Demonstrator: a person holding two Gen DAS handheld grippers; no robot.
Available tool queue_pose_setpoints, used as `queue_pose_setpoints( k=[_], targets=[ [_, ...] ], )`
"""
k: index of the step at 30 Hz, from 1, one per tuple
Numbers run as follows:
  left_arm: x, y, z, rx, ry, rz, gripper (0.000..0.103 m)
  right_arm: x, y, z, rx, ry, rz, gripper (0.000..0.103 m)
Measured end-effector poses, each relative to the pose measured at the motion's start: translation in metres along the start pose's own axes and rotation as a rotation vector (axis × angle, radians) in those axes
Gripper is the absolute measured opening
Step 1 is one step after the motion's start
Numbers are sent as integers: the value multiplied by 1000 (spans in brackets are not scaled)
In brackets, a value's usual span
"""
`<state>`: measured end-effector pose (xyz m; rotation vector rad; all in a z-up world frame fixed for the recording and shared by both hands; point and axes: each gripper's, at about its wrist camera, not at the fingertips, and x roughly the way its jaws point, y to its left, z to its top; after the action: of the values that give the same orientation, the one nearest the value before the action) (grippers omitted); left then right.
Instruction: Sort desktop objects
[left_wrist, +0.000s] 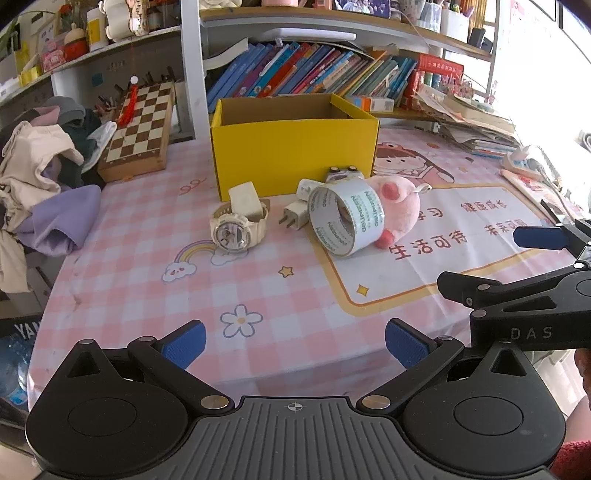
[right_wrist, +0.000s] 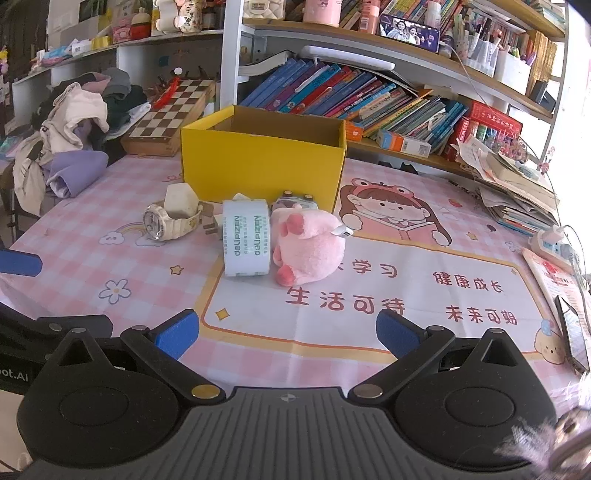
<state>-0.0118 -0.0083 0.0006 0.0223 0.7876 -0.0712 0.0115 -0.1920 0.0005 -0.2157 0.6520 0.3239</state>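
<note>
A yellow cardboard box (left_wrist: 291, 147) (right_wrist: 258, 162) stands open at the back of the table. In front of it lie a cream wristwatch (left_wrist: 236, 225) (right_wrist: 166, 221) with a white block (left_wrist: 245, 201) (right_wrist: 179, 201) resting on it, a white charger plug (left_wrist: 295, 216) (right_wrist: 212, 223), a roll of white tape (left_wrist: 345, 219) (right_wrist: 245, 238), a pink plush pig (left_wrist: 400, 206) (right_wrist: 310, 243) and a small toy (left_wrist: 341, 173) (right_wrist: 293, 201) behind it. My left gripper (left_wrist: 293, 343) is open and empty near the table's front edge. My right gripper (right_wrist: 288, 332) is open and empty, well short of the tape and pig.
A chessboard (left_wrist: 142, 125) (right_wrist: 173, 109) and a pile of clothes (left_wrist: 40, 177) (right_wrist: 77, 136) sit at the back left. Books (left_wrist: 314, 70) (right_wrist: 362, 96) fill the shelf behind the box. Stacked papers (left_wrist: 476, 122) (right_wrist: 517, 184) and a phone (right_wrist: 574, 332) lie at the right.
</note>
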Motion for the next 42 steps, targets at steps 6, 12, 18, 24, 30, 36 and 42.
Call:
queue_pose_setpoints(
  k=[6, 12, 18, 24, 30, 36, 42],
  targets=[
    [0, 2, -1, -9, 8, 12, 103, 2, 2, 1, -5, 7, 7, 103],
    [0, 5, -1, -17, 11, 9, 103, 1, 2, 1, -10, 2, 11, 103],
    [-2, 5, 0, -23, -7, 14, 103, 0, 2, 1, -17, 3, 14, 103],
    [-2, 4, 1, -24, -5, 12, 103, 0, 0, 0, -12, 9, 14, 103],
    [-1, 2, 0, -19, 3, 12, 103, 0, -1, 0, -9, 12, 15, 103],
    [0, 0, 2, -11, 0, 11, 103, 1, -3, 0, -5, 12, 9, 103],
    [2, 0, 3, -6, 2, 10, 103, 2, -5, 0, 1, 12, 7, 103]
  ],
)
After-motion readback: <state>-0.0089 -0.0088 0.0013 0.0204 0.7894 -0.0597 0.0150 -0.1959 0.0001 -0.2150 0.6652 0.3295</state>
